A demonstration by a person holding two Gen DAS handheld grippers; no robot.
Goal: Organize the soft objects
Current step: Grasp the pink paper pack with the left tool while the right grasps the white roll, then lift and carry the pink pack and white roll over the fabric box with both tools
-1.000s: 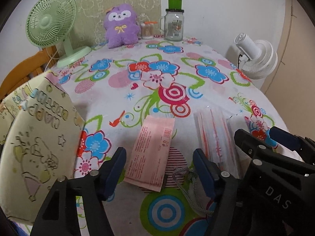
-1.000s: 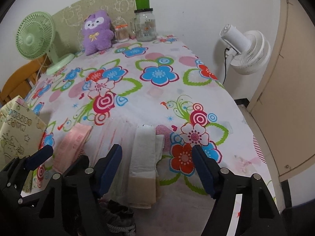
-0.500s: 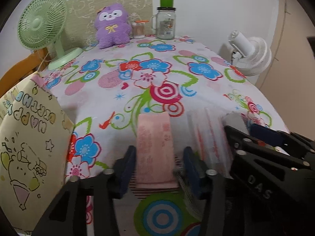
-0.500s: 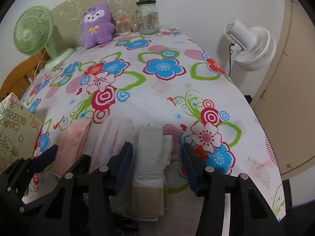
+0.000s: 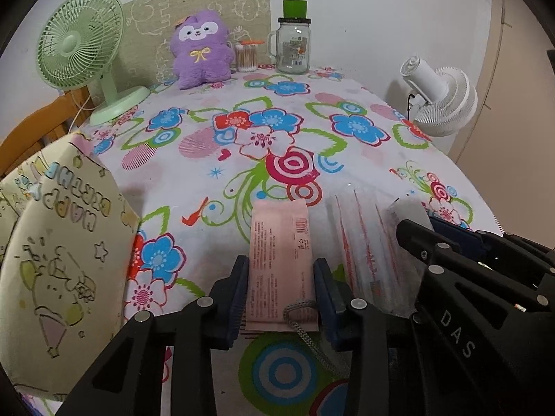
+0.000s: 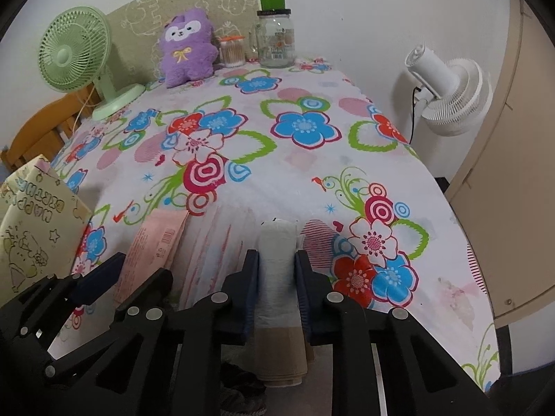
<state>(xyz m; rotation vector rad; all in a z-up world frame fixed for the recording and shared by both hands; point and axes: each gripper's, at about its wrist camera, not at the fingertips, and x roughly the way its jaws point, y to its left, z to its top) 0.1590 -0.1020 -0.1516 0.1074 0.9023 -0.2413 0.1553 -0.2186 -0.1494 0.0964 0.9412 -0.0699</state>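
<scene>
We note two tools side by side over the near edge of a desk [image 5: 194, 187] covered in a flowered cloth. The left tool [image 5: 281, 287] has its blue pads pressed against both long edges of a flat pink packet [image 5: 279, 246], so it is clamped on that packet; its jaws have just been closing. The packet lies flat on the cloth, running straight ahead of this tool, with a grey cord [image 5: 305, 326] crossing its near end. Just to the right of the left tool lies a clear wrapped pack with red stripes [image 5: 364, 242], and beyond that the right tool. The right tool [image 6: 276, 277] has drawn its jaws in tight on a rolled white soft bundle [image 6: 277, 263], the pads squeezing it from both sides; the bundle has a beige near end that reaches back under the tool. To the left of this tool we see the striped pack [image 6: 215, 249] and then the pink packet [image 6: 156, 242], with the left tool at the lower left. Left of both tools stands a yellow gift bag [image 5: 52, 260] with cartoon print. Far ahead, at the back of the desk, we record a green fan [image 5: 83, 48], a purple plush toy [image 5: 203, 52], a small tub of cotton swabs [image 5: 247, 56] and a glass jar with a green lid [image 5: 294, 45]. Ahead to the right, off the desk, stands a white fan [image 6: 451, 93].
</scene>
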